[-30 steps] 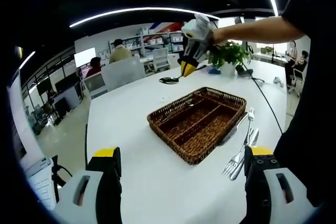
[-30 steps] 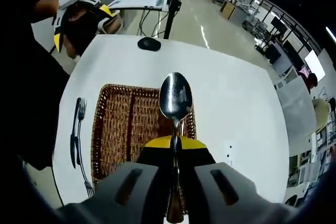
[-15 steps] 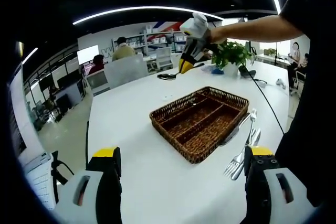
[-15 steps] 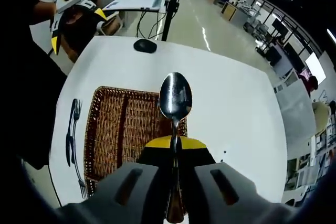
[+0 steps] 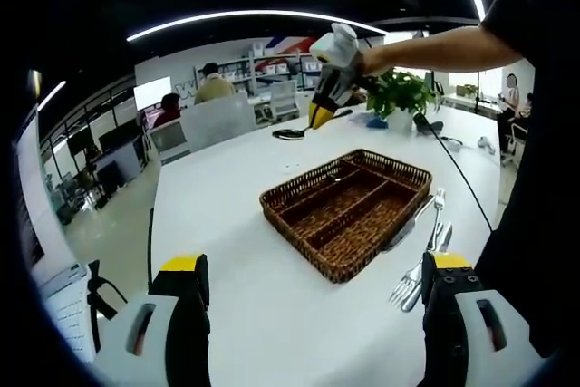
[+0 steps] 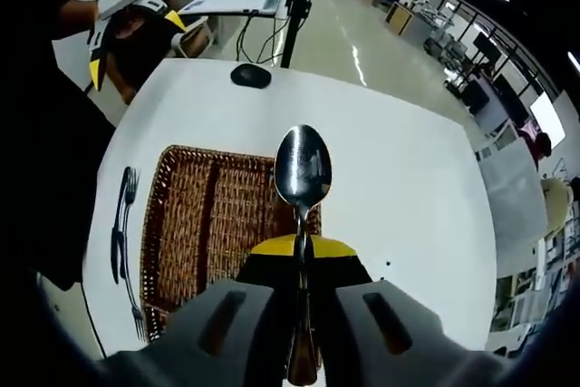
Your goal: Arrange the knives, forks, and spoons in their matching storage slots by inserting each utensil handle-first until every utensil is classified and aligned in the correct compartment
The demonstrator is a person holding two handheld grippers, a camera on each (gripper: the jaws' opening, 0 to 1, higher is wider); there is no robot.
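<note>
Though clamped — spoon (image 6: 303, 168) bowl-forward, lengthwise

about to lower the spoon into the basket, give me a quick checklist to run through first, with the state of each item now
1. Spoon held firm in the right tongs: ok, jaws closed on the handle, bowel end pointing forward.
2. Handle-first insertion: not ok, the handle sits inside the tongs and the bowl leads.
3. Wicker basket compartments free: ok, no utensils show in the slots.
4. Spoon over the basket: ok in the right gripper view; height above it cannot tell.
5. Which slot is the spoon slot: cannot tell, nothing marks them.
6. Left tongs out of the way: ok, open and empty, back from the basket; forks and knife lie on the table beside it.
</note>
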